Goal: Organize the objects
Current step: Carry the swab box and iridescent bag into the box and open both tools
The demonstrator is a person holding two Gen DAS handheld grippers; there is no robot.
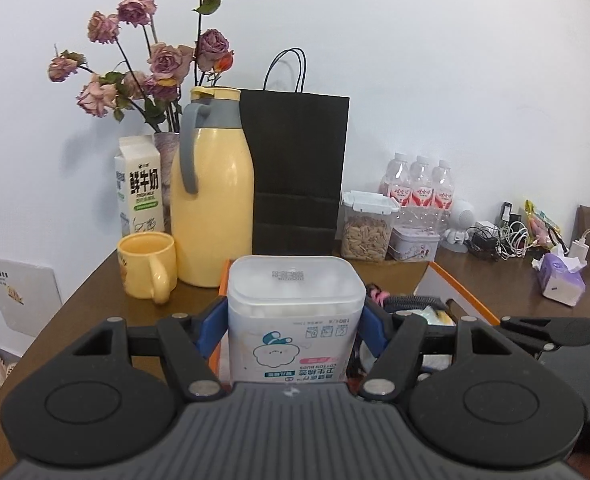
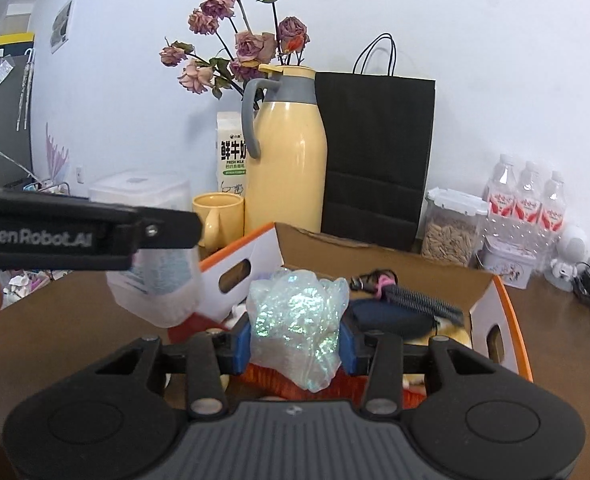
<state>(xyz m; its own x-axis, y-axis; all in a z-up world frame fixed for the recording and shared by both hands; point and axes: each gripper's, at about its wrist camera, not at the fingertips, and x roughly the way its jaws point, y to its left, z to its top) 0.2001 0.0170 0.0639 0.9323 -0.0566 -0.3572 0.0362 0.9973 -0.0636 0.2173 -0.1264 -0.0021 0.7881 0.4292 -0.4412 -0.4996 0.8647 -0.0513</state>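
Note:
My left gripper (image 1: 295,324) is shut on a translucent cotton-swab box (image 1: 295,312) with a white lid, held above the left end of an open orange-and-white cardboard box (image 1: 461,294). The swab box also shows in the right wrist view (image 2: 155,280), under the left gripper's black body (image 2: 79,234). My right gripper (image 2: 295,344) is shut on a crumpled iridescent plastic bag (image 2: 299,320), held over the cardboard box (image 2: 375,256). Inside the box lie a black hairbrush with a pink part (image 2: 411,296) and a dark pouch (image 2: 391,318).
On the brown table (image 1: 95,300) stand a yellow mug (image 1: 147,266), yellow thermos jug (image 1: 211,196), milk carton (image 1: 139,188), vase of dried roses (image 1: 155,60), black paper bag (image 1: 299,172), seed jar (image 1: 365,226), tin (image 1: 413,244), water bottles (image 1: 419,184), cables (image 1: 503,234) and tissues (image 1: 561,278).

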